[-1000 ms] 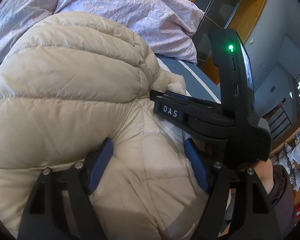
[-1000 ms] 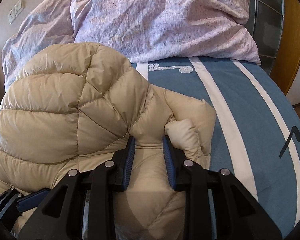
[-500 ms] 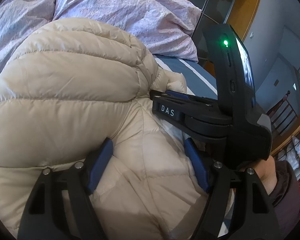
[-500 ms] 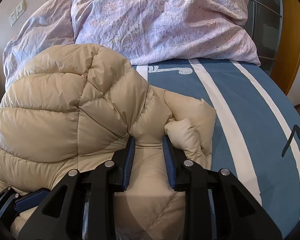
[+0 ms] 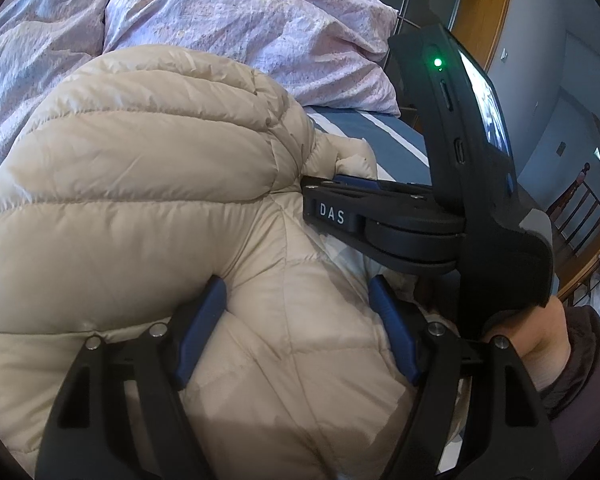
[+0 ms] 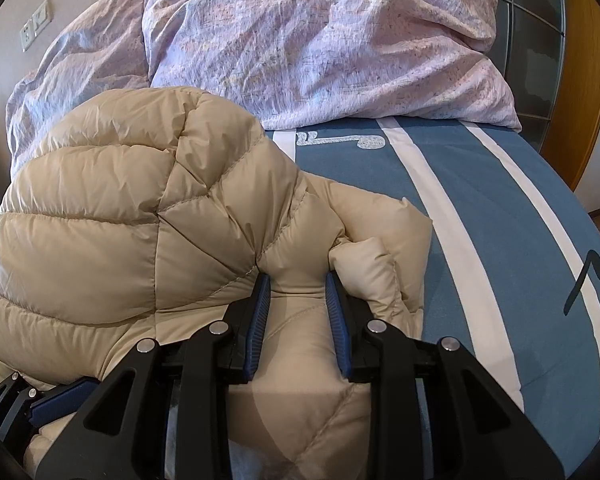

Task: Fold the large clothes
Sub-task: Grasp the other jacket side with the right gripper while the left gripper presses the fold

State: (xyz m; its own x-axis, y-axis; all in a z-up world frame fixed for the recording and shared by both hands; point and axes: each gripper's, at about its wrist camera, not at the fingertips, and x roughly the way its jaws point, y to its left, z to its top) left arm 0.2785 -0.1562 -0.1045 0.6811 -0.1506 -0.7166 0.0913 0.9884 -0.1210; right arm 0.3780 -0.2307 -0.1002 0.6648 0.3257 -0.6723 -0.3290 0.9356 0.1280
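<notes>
1. A bed fills the room's middle, covered by a blue sheet (image 6: 480,240) with white stripes and a dark music-note mark near its right edge.
2. Two rumpled lilac pillows (image 6: 320,40) are heaped at the head of the bed; a pale switch plate (image 6: 36,24) sits on the beige wall behind them.
3. A wooden door frame (image 6: 580,80) with dark glass panels stands past the bed's far corner.
4. In the left wrist view, grey walls and a dark wooden railing (image 5: 580,208) show off to the right.
5. The beige puffer jacket (image 6: 120,220) lies bunched on the sheet, its bulk mounded just in front of the pillows, a small folded part resting on the blue.
6. The right gripper (image 6: 296,280) is narrowed, its blue pads pinching a fold of the jacket.
7. The left gripper (image 5: 296,288) stands wide, fingers pressed into the padding on either side of a quilted bulge.
</notes>
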